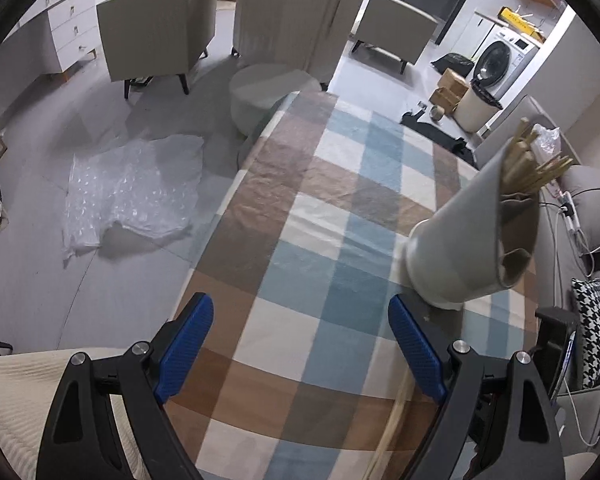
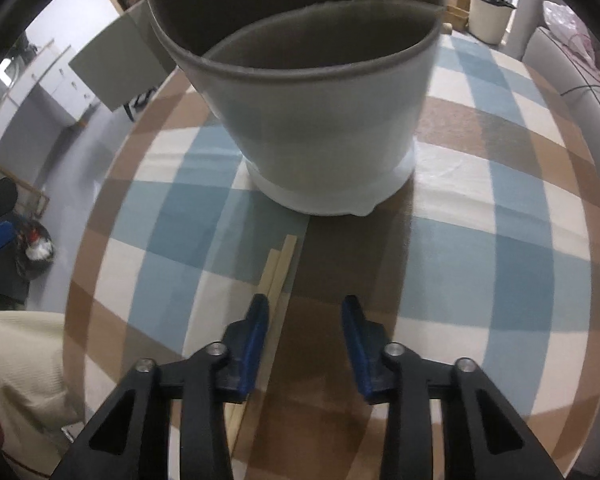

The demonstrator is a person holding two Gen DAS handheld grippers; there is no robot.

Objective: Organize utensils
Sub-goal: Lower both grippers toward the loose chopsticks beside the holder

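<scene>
A checked tablecloth (image 1: pixel 340 208) covers the table. On it stands a grey utensil holder (image 1: pixel 460 240), near and large in the right wrist view (image 2: pixel 320 128), with several wooden chopsticks (image 1: pixel 532 168) sticking out of its far compartment. A loose pair of chopsticks (image 2: pixel 278 272) lies on the cloth in front of the holder. My right gripper (image 2: pixel 305 302) hangs over their near part with its jaws half closed; the pair runs along the inner side of the left fingertip (image 2: pixel 260 312), and nothing is pinched. My left gripper (image 1: pixel 300 302) stands open and empty, the loose chopsticks (image 1: pixel 396 412) beside its right finger.
Cream knitted clothing of a person (image 1: pixel 16 392) shows at the lower left. Off the table's left edge lie bubble wrap (image 1: pixel 136 196) and a round pouf (image 1: pixel 268 92). A sofa with a houndstooth cushion (image 1: pixel 594 332) lines the right side.
</scene>
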